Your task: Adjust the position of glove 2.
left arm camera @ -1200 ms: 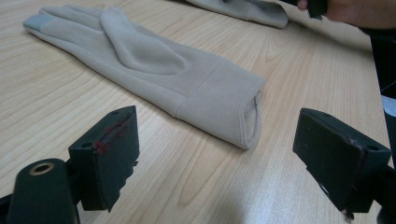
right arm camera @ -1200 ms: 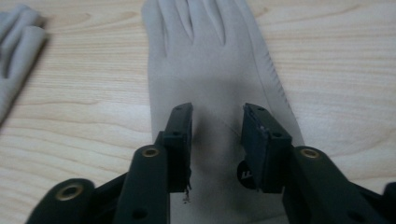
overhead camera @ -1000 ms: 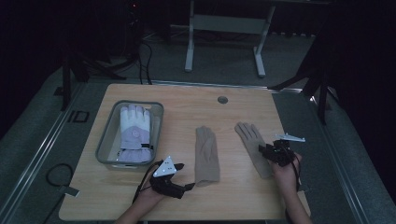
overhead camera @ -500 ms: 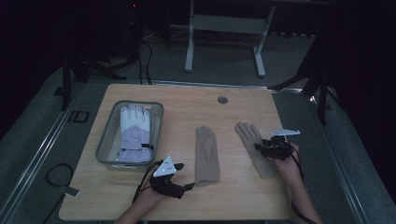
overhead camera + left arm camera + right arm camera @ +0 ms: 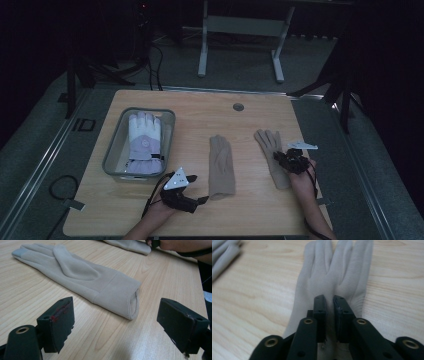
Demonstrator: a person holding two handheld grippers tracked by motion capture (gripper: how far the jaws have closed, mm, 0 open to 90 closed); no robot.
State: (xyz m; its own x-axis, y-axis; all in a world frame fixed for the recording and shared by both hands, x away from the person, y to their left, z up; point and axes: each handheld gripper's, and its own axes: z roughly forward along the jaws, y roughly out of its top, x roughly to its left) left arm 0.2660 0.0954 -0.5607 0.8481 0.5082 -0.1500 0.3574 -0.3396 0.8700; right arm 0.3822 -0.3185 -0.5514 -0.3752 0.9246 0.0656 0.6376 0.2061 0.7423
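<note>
Wood-grain tabletop (image 5: 200, 107) carries, at its left, a clear plastic bin (image 5: 112, 150) holding a white and lilac padded glove (image 5: 144, 142), and two flat beige knit gloves lie apart on the bare wood to the right. The middle beige glove (image 5: 221, 166) lies with its long axis running away from the person, fingers toward the far edge and open cuff toward the near edge; in the left gripper view its cuff mouth (image 5: 132, 303) faces the camera and one fingertip is pale blue-grey. The right beige glove (image 5: 270, 150) lies nearly parallel, tilted slightly, fingers spread toward the far edge. The right gripper (image 5: 329, 302) sits over this glove's palm, its black jaws drawn almost together on a small fold of the fabric; they have just been closing, and compared with a second ago the gripper sits lower on the glove. The left gripper (image 5: 115, 322) rests near the table's front edge just short of the middle glove's cuff, jaws spread wide and holding nothing, unchanged from before.
</note>
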